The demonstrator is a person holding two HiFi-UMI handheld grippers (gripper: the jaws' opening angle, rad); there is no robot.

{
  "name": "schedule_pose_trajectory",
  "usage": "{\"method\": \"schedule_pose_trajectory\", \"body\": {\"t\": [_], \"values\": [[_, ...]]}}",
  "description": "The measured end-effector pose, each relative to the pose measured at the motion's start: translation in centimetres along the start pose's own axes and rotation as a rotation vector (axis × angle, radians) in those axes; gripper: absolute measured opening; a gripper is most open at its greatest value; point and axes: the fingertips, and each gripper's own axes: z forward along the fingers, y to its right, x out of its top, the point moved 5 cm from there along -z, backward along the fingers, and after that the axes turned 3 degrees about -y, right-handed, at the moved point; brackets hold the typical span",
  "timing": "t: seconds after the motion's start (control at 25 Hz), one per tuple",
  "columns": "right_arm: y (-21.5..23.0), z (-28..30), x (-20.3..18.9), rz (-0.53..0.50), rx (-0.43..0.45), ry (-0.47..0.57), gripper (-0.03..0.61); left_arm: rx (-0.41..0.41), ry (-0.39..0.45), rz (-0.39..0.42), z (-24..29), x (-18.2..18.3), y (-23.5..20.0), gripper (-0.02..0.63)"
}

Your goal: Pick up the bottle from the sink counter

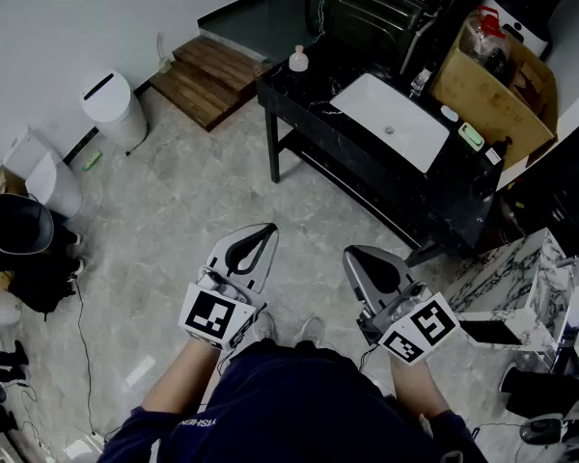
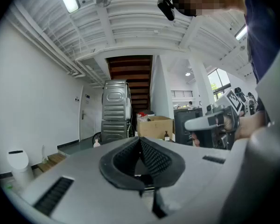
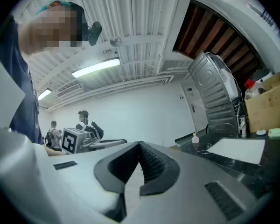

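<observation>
A person stands on a pale stone floor (image 1: 174, 220), seen from above, holding two grippers low and close to the body. The left gripper (image 1: 256, 244) has its two jaws clenched together with nothing between them; its own view shows the ribbed pads (image 2: 151, 157) meeting at the tip. The right gripper (image 1: 367, 266) is likewise clenched and empty, its pads (image 3: 151, 164) pressed together. Both point level toward one black sink counter (image 1: 299, 128) well ahead.

One small pale bottle (image 1: 298, 60) stands upright at the worktop's far left corner, apart from both grippers and untouched. It also appears tiny in the left gripper view (image 2: 97, 143) and in the right gripper view (image 3: 194, 138).

One white rectangular basin (image 1: 391, 119) is set into the middle of the worktop. One open cardboard box (image 1: 492, 90) sits at the worktop's right end, with one green item (image 1: 471, 136) just beside it near the basin.

On the floor to the left stands one white bin (image 1: 116, 109), beside one wooden step (image 1: 207, 77).
</observation>
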Motion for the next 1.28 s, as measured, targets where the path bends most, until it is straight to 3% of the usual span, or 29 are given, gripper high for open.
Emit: {"method": "schedule_pose_trajectory", "body": {"t": [0.48, 1.28], "values": [[1.7, -1.3, 0.2, 0.035, -0.013, 0.03, 0.023, 0.019, 0.0, -0.005, 0.8, 0.1, 1.4, 0.008], [5.5, -5.5, 0.0, 0.066, 0.044, 0.033, 0.023, 0.048, -0.01, 0.012, 3.8, 0.3, 6.4, 0.008]]}}
